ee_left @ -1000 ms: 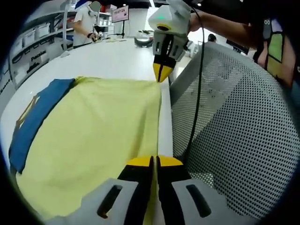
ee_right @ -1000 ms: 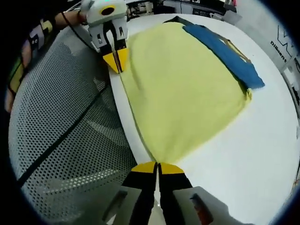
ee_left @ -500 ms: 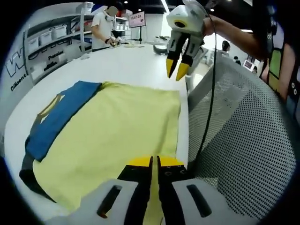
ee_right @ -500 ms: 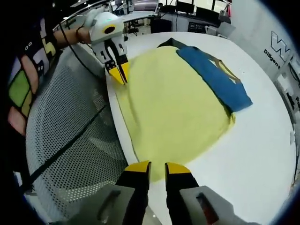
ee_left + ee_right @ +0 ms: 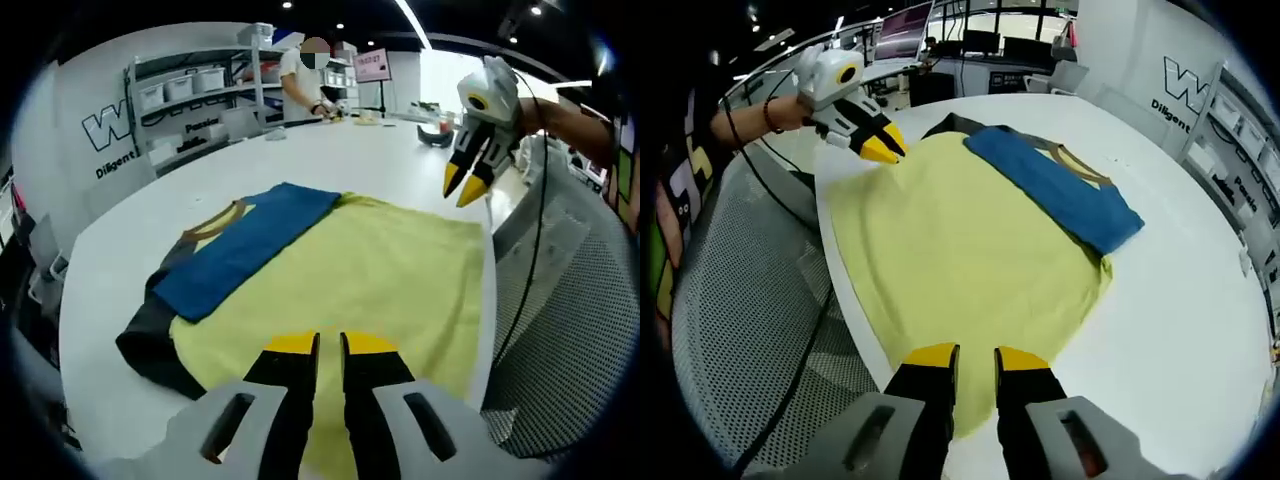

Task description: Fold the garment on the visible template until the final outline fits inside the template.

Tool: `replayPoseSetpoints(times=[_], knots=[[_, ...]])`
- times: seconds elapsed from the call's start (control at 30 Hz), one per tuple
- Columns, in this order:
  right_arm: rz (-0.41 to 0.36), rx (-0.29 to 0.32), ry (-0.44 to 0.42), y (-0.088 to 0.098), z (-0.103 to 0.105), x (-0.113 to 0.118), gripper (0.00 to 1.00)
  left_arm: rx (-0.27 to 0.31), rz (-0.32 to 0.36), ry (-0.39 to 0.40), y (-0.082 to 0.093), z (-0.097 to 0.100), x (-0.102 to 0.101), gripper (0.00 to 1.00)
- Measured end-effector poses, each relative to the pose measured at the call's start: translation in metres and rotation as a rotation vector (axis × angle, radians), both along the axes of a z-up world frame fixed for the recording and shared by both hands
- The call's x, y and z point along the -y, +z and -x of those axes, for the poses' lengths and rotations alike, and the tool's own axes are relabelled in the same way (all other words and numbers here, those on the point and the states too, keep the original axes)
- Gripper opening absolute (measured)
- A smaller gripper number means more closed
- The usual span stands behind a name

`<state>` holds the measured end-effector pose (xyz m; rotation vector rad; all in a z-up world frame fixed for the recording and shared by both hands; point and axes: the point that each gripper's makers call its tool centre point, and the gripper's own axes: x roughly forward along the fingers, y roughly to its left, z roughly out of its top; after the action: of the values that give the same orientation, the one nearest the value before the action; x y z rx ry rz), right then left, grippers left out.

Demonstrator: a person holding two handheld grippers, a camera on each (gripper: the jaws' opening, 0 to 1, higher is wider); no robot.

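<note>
While the yellow garment (image 5: 960,250) lies flat on the white table (image 5: 1180,300) over a blue cloth (image 5: 1050,185), a fold looks finished. Both grippers have let go and lifted: the left gripper (image 5: 330,345) barely parted, the right gripper (image 5: 973,352) apart. Next comes picking a new edge.

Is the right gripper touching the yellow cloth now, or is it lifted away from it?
Apart. In the left gripper view the right gripper hangs open above the yellow cloth, with white table visible between its tips and the cloth edge.
</note>
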<state>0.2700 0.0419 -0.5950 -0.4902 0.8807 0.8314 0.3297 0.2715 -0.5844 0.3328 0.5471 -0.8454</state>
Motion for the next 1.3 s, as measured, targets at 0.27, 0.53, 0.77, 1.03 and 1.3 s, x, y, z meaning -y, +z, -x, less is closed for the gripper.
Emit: replayPoseSetpoints(times=[0.27, 0.53, 0.77, 1.03, 1.3], knots=[[-0.024, 0.076, -0.071, 0.001, -0.018, -0.008, 0.16, 0.063, -0.01, 0.157, 0.006, -0.021, -0.029, 0.18], [-0.088, 0.134, -0.118, 0.001, -0.029, -0.022, 0.2, 0.109, 0.076, 0.364, 0.017, -0.052, -0.061, 0.23], [-0.134, 0.157, -0.16, 0.002, -0.032, -0.031, 0.27, 0.1, 0.043, 0.459, 0.003, -0.076, -0.092, 0.24], [-0.132, 0.205, -0.204, 0.005, -0.038, -0.04, 0.41, 0.111, 0.028, 0.573, -0.015, -0.096, -0.122, 0.25], [-0.128, 0.265, -0.17, 0.007, -0.046, -0.069, 0.49, 0.049, 0.049, 0.568, -0.034, -0.114, -0.132, 0.25]])
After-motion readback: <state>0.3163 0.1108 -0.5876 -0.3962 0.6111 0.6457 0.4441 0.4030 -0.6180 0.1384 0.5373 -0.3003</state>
